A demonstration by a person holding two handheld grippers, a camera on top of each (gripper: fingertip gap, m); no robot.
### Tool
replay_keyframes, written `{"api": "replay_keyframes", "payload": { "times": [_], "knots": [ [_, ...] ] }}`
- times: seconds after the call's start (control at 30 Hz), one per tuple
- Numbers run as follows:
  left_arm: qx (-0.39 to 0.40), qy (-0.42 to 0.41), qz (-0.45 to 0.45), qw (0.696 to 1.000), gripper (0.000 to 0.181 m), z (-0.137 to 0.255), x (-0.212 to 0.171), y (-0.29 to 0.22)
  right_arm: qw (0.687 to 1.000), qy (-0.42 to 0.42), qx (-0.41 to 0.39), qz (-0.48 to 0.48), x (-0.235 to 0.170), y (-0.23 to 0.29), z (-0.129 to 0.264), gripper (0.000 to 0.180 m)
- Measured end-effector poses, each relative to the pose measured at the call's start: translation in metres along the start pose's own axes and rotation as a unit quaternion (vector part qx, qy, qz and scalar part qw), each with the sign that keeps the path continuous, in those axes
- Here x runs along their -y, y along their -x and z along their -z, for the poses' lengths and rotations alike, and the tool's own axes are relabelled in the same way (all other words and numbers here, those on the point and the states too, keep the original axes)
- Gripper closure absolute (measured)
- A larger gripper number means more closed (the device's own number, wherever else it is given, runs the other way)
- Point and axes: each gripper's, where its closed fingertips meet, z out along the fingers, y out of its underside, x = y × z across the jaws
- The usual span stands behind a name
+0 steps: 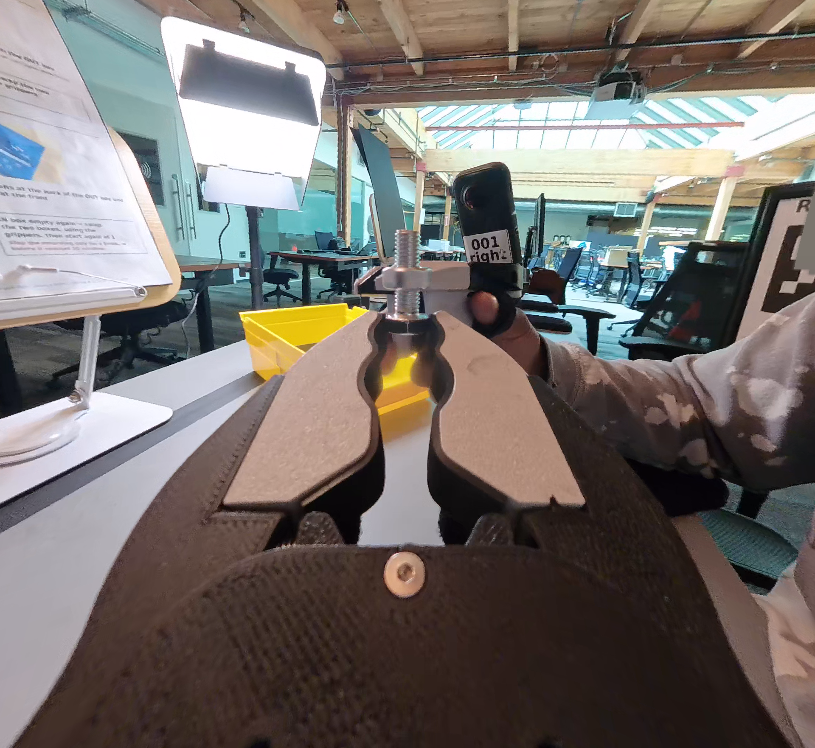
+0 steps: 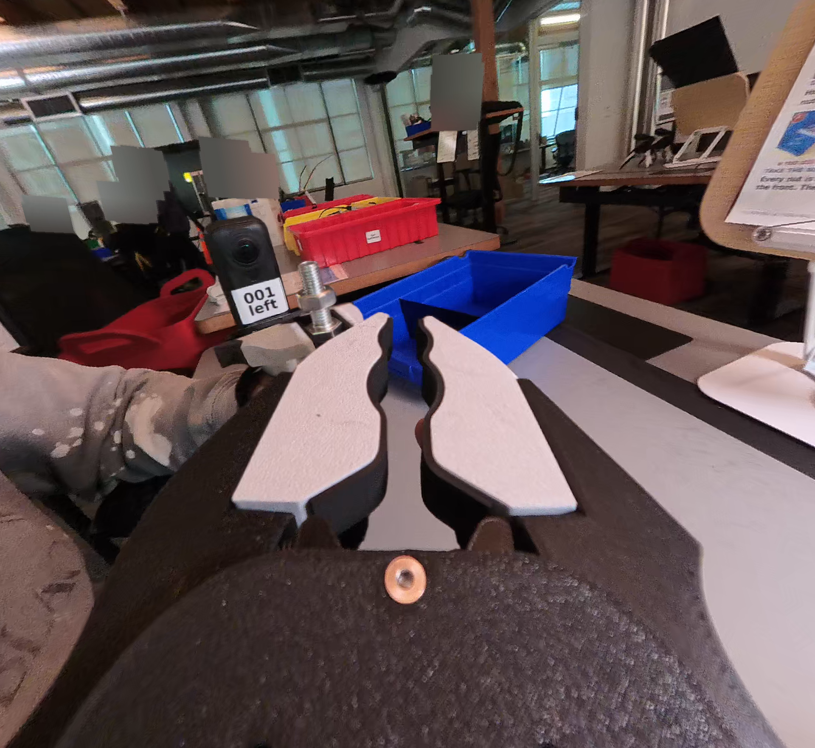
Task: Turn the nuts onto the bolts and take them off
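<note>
Firmly upright: bolt [image 1: 406, 286] in left gripper [image 1: 406, 323].

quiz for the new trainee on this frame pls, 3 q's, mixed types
1. Fill in: the left gripper holds the upright bolt by its ____ end.
2. In the left wrist view, the bin behind the bolt is: A blue, B yellow, C red.
3. True or false: the right gripper is shut on the nut.

Key: 1 lower. 2 B. 3 false: its jaws stand apart with nothing between them, and the nut sits partway up the thread, beside its left finger.
</note>
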Motion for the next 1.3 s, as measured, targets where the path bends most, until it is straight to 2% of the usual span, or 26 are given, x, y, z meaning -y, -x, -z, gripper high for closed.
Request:
{"api": "replay_keyframes", "payload": {
  "times": [0.1, 0.17, 0.27, 0.3, 0.33, 0.4, 0.53, 0.67, 0.7, 0.73, 0.8, 0.97, 1.3],
  "knots": [
    [0.003, 0.008, 0.0, 1.0, 0.162, -0.002, -0.004, 0.0, 0.999, 0.008, 0.04, 0.003, -0.002, 0.019, -0.004, 0.152],
    [0.002, 0.014, 0.003, 1.0, 0.162, -0.003, -0.009, 0.0, 0.998, 0.016, 0.06, 0.008, -0.005, 0.033, -0.011, 0.146],
    [0.003, 0.016, 0.002, 1.0, 0.162, -0.003, -0.009, -0.001, 0.998, 0.017, 0.055, 0.002, -0.006, 0.028, -0.013, 0.147],
    [0.0, 0.01, 0.008, 1.0, 0.162, -0.002, -0.007, 0.0, 0.999, 0.015, 0.034, -0.012, -0.006, 0.018, -0.01, 0.165],
    [-0.012, 0.0, 0.012, 1.0, 0.162, 0.0, -0.002, -0.002, 1.0, 0.004, 0.004, -0.017, -0.003, 0.003, -0.006, 0.17],
    [-0.007, -0.001, 0.005, 1.0, 0.162, 0.0, 0.001, -0.001, 1.0, 0.001, 0.0, -0.026, -0.003, -0.005, 0.0, 0.163],
    [0.0, 0.01, 0.011, 1.0, 0.162, -0.002, -0.007, 0.002, 0.998, 0.007, 0.054, -0.009, -0.004, 0.025, -0.01, 0.147],
    [-0.005, 0.018, 0.006, 1.0, 0.162, -0.003, -0.01, -0.002, 0.998, 0.017, 0.056, 0.002, -0.008, 0.029, -0.015, 0.143],
    [-0.007, 0.014, 0.012, 1.0, 0.162, -0.002, -0.008, -0.001, 0.998, 0.015, 0.054, -0.009, -0.007, 0.024, -0.012, 0.146],
    [-0.018, 0.003, 0.015, 1.0, 0.162, -0.001, -0.004, -0.003, 1.0, 0.005, 0.024, -0.017, -0.004, 0.011, -0.009, 0.165],
    [-0.017, 0.002, 0.002, 1.0, 0.162, 0.0, 0.0, -0.004, 1.0, -0.01, 0.007, -0.015, 0.0, 0.0, -0.002, 0.163],
    [-0.009, 0.019, 0.009, 1.0, 0.162, -0.004, -0.012, -0.002, 0.998, 0.004, 0.07, 0.004, -0.003, 0.035, -0.012, 0.145],
    [-0.012, 0.004, 0.027, 1.0, 0.162, -0.001, -0.006, 0.0, 0.999, 0.006, 0.047, 0.012, -0.005, 0.025, -0.011, 0.151]
  ]
}}
